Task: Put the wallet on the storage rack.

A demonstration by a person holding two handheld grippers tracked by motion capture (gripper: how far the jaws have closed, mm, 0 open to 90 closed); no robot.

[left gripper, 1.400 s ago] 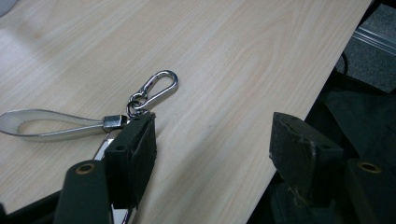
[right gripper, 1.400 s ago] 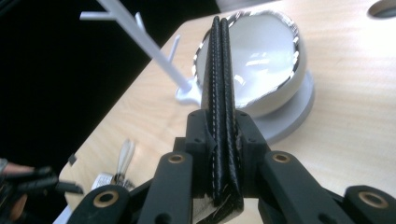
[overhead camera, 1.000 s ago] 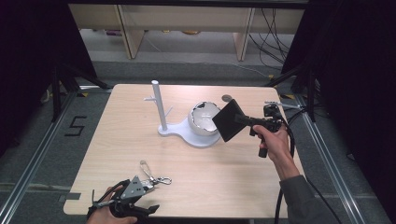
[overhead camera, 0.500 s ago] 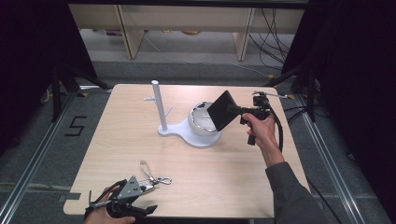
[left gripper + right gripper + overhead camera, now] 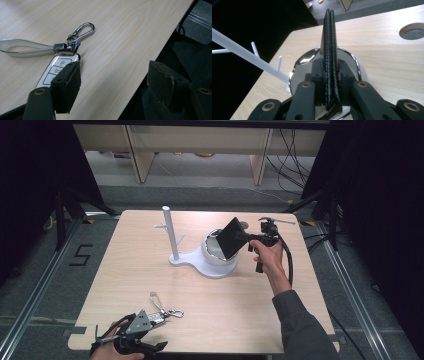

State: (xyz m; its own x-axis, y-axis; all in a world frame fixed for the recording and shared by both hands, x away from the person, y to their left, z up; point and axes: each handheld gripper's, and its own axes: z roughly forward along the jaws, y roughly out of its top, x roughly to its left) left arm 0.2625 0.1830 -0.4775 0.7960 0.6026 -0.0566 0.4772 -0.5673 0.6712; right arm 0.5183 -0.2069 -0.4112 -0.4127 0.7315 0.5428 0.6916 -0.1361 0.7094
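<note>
A black wallet (image 5: 231, 237) is clamped edge-on in my right gripper (image 5: 245, 239), tilted over the chrome-rimmed white bowl (image 5: 212, 251) of a white stand. In the right gripper view the wallet (image 5: 329, 45) stands upright between the jaws of the right gripper (image 5: 331, 75), with the bowl's rim (image 5: 304, 58) just behind it. A white car key fob (image 5: 53, 72) with a pale strap (image 5: 25, 47) and a carabiner (image 5: 82, 28) lies near the table's front edge. My left gripper (image 5: 113, 75) is open, its left jaw over the fob's lower end and its right jaw past the table edge.
The stand's white pole (image 5: 170, 232) with short pegs rises left of the bowl from a flat base (image 5: 192, 262). A round hole (image 5: 412, 31) is cut in the wooden table behind the right hand. Dark floor and rails surround the table (image 5: 125, 270).
My right gripper has carried the wallet leftward and slightly down, from beside the bowl to over it. The left gripper and the key fob have stayed put.
</note>
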